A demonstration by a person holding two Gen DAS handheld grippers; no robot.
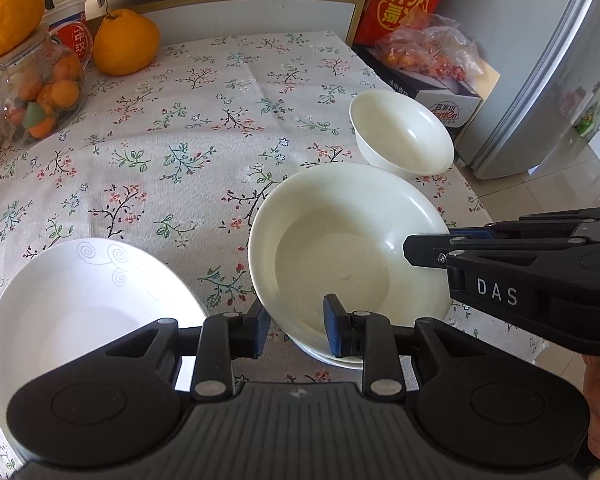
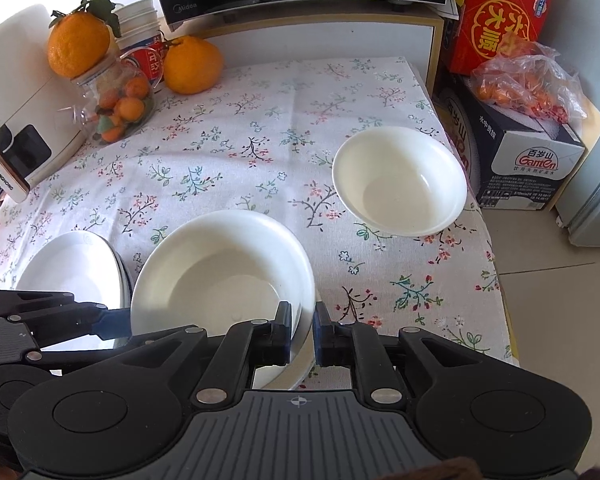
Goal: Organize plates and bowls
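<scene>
- The wide cream-white ceramic deep plate sits on another white dish of which only the rim shows beneath it, so one stacking step looks done.
- The left gripper straddles that plate's near rim at about 6 o'clock. Its jaws are narrow but slack: one pad is inside the plate, the other outside, and a gap shows, so it seems to be letting go.
- The right gripper is nearly closed on the same plate's rim at about 4 o'clock, one pad on each side of the wall. I judge it is pinching the rim.
- The flat white plate with faint grey swirl marks lies just beside the stack, at 9 o'clock from it. In the right wrist view more rims show under it, so it may top a pile of its own.
- The small cream-white round bowl stands apart on the floral tablecloth, at 1 o'clock from the stack, still to be gathered.
- What remains, in my judgement: release the deep plate, then bring in the small bowl.
</scene>
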